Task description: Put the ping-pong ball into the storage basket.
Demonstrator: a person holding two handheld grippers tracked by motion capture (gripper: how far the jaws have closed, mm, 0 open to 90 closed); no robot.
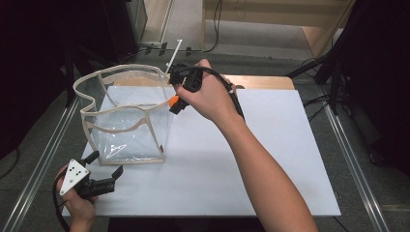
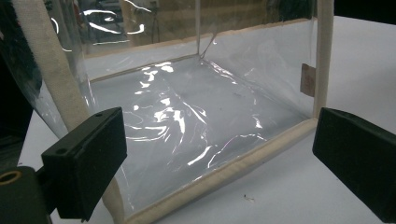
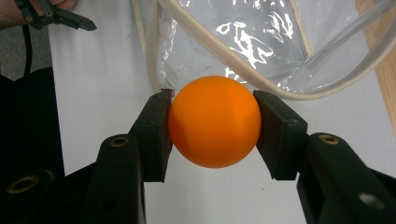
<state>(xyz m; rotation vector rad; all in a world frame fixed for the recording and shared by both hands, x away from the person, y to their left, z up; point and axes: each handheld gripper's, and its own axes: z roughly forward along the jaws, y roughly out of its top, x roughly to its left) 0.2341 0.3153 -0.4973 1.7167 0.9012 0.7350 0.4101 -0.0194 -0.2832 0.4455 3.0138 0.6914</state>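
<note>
An orange ball [image 3: 214, 121] is clamped between the jaws of the right tool [image 1: 176, 104], held just outside the near-right rim of the upright clear plastic bag [image 1: 126, 116], whose open mouth lies leftward, while the left tool [image 1: 107, 170] is held released at the bag's base on the tabletop [image 1: 270, 159].

A smooth orange ball [image 3: 214, 121] sits clamped between two black jaws, raised just beside the rim of the clear plastic bag [image 1: 126, 126]. The bag stands upright and open, cream-trimmed, on the white table.
</note>
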